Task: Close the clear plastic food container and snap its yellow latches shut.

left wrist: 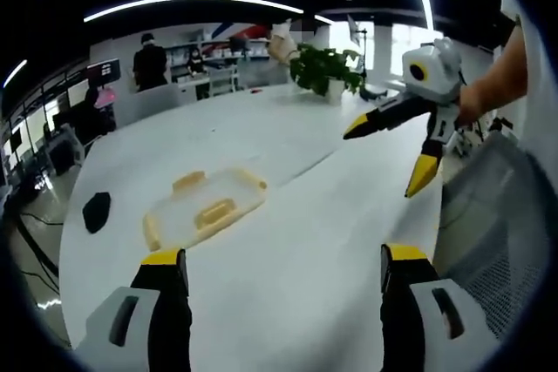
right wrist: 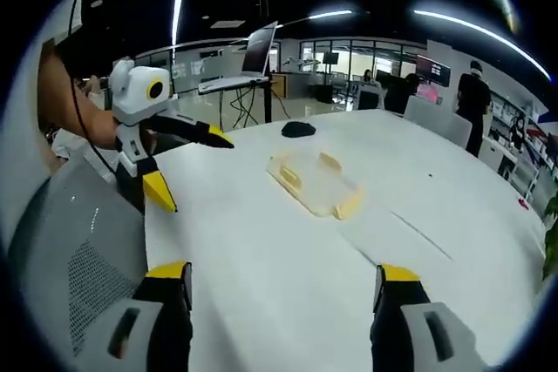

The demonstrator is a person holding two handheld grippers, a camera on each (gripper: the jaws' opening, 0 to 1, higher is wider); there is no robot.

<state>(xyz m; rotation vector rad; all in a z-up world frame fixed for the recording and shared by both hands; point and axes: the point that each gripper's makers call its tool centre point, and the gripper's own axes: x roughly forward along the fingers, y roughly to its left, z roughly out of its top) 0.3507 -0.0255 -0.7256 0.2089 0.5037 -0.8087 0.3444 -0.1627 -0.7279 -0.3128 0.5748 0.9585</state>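
— White table [left wrist: 288, 302] fills a big office; where is the container?

— The clear container [left wrist: 205, 206] with yellow latches lies flat on it, ahead and to the left of the left gripper [left wrist: 283, 259], its long side running across. Neither gripper touches it.

— And the grippers?

— Both are wide open and hold nothing. I judge the left one nearer.

— Any difference between views?

— The right gripper view shows a laptop [right wrist: 261, 50] behind; the left gripper view shows a plant [left wrist: 327, 69].

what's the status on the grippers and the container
Left gripper open, right gripper open, both empty and short of the container. Clear container flat on white table, yellow latches untouched. Nothing in the way.
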